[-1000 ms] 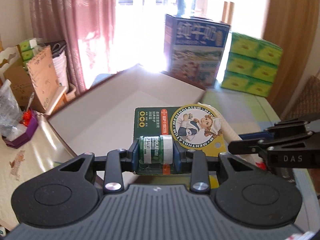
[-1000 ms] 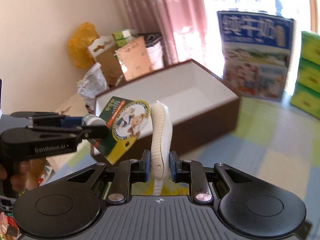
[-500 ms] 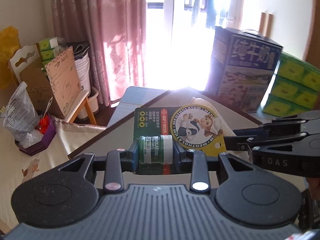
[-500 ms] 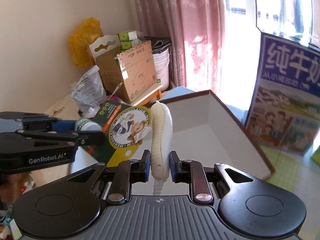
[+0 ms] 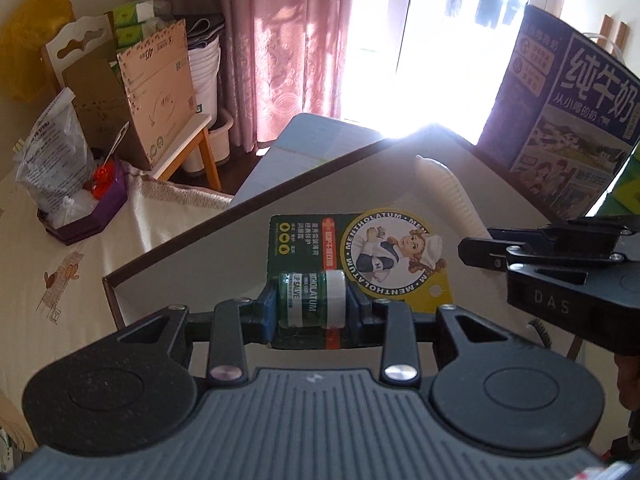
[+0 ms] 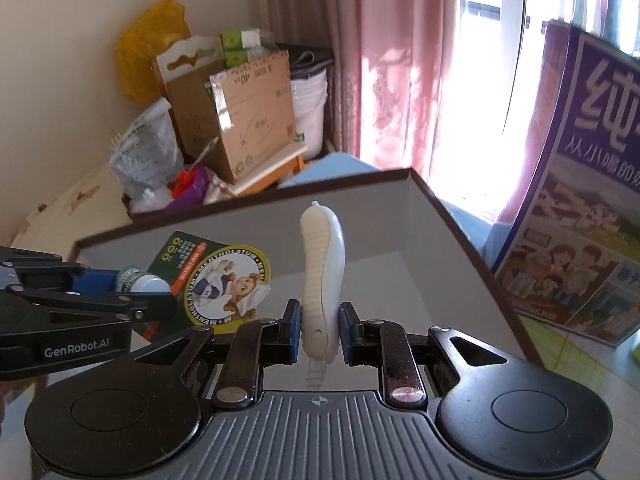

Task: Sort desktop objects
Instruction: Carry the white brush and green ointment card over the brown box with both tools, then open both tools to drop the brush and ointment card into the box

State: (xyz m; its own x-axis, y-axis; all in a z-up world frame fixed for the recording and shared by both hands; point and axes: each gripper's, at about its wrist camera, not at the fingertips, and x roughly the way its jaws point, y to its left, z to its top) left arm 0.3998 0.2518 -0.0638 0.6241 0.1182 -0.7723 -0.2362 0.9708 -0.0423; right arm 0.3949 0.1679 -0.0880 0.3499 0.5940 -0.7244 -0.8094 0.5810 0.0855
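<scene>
Basically both claws were loaded, both over the open box.

Left gripper: jaws narrow, clamped across the small lip salve jar that sits on its blister card. Jar looked like rigid green plastic or glass with a white cap, round-sided and smooth, so I'd expect it to twist between the pads if bumped. Light item. The card was thin, stiff printed board sticking out past the jaws, so it would act as a lever; holding at the jar was the sensible spot, not the card edge.

Right gripper: jaws narrow, pinching the white ribbed handle-shaped piece near its lower end, the long part standing up past the pads. Cream plastic, curved, glossy on one flank and finely ridged on the other. Looked light and stiff; the ridges should help the grip, the glossy side less so. Held that low it seemed top-heavy and could pivot.

Box: rigid board, dark brown outside and rim, pale matte lining, straight walls, shallow. Both items hung above its interior, not touching it as far as I could tell. A blue milk carton stood just beside the box.
</scene>
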